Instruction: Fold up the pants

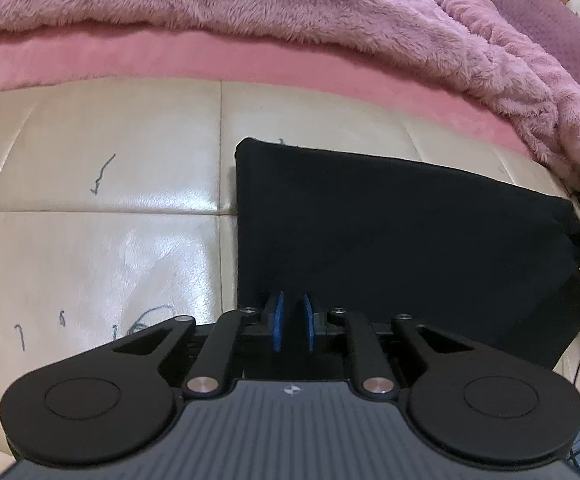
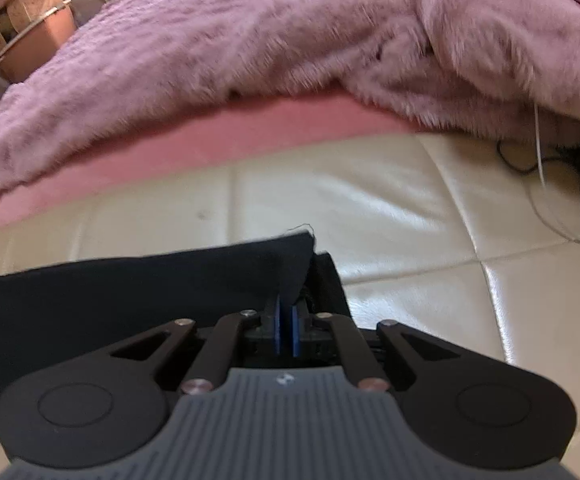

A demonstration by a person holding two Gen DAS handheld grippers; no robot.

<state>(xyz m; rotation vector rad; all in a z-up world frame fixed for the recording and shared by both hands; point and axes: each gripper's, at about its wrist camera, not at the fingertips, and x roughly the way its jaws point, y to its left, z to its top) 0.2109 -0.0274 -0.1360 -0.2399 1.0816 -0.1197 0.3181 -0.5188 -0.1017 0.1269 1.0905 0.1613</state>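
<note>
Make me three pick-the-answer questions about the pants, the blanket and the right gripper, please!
1. Where do the pants lie?
A. on the cream cushion
B. on the fluffy blanket
C. in a basket

2. What colour is the fluffy blanket?
A. green
B. pink
C. white

3. What is the right gripper doing?
A. standing wide open
B. pinching the pants
C. holding a cable

Answers:
1 A: the dark cloth lies flat on the cream cushion.
2 B: its fur is pink.
3 B: its blue fingers are shut on a raised corner of cloth.
</note>
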